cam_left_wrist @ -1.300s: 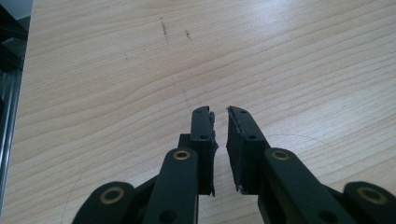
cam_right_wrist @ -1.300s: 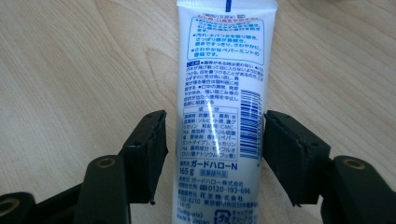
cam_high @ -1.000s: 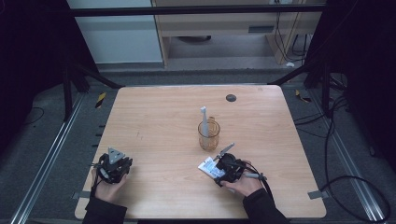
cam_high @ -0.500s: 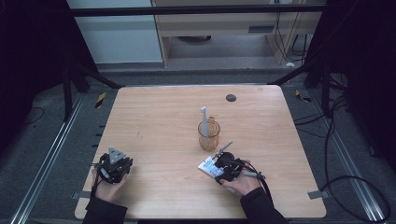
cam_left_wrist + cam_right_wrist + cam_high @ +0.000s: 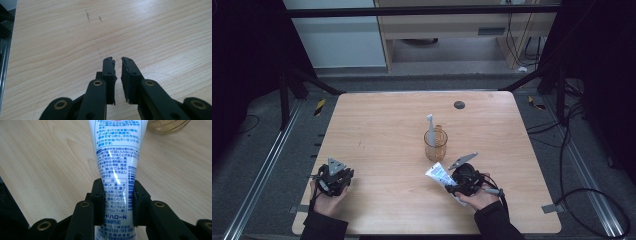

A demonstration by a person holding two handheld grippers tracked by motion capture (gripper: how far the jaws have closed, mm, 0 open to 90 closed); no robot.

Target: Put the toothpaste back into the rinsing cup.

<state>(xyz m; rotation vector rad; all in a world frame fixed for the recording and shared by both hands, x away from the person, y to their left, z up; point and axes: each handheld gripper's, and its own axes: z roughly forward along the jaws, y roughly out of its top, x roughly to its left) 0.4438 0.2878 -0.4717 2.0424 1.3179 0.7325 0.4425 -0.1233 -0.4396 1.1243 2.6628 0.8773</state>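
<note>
A white toothpaste tube with blue print runs up between the jaws of my right gripper. The jaws have just been closing, and their pads now press on the tube's lower end. In the high view the tube sticks out to the left of my right gripper, near the table's front edge. Just beyond it stands an amber glass cup with a white toothbrush upright in it. My left gripper rests at the front left, jaws a narrow gap apart with nothing between them.
The wooden table has a small dark round mark near its far edge. Metal rails and cables run on the floor on both sides. The cup's base sits just past the tube's top.
My right gripper has closed on the toothpaste tube and risen a little with it. The left gripper has not moved.
</note>
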